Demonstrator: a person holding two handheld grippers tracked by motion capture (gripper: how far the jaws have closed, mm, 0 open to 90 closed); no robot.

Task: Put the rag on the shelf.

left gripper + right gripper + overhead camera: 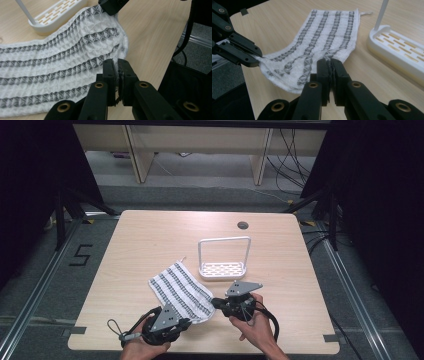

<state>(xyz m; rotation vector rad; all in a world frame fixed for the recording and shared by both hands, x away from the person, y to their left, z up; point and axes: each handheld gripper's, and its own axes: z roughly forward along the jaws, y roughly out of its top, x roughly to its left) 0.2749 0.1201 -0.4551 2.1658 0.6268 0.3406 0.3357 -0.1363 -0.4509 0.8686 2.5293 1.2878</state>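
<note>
Striped cloth (pixel 181 291) lies on the table (pixel 140 245), at 8 o'clock from the white rack (pixel 222 265), near edge lifted. Left hand-held gripper (pixel 189 322) clamped tight on the cloth's near corner; jaws closed with fabric pinched between them. Right hand-held gripper (pixel 216 303) likewise closed on the neighbouring corner, at 2 o'clock from the left one. Far end of the cloth rests flat just beside the rack.

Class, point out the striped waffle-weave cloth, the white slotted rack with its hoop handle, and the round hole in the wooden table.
Striped waffle-weave cloth (pixel 181 290), high view, middle.
White slotted rack (pixel 222 270), high view, base.
Round hole (pixel 243 225), high view, centre.
</note>
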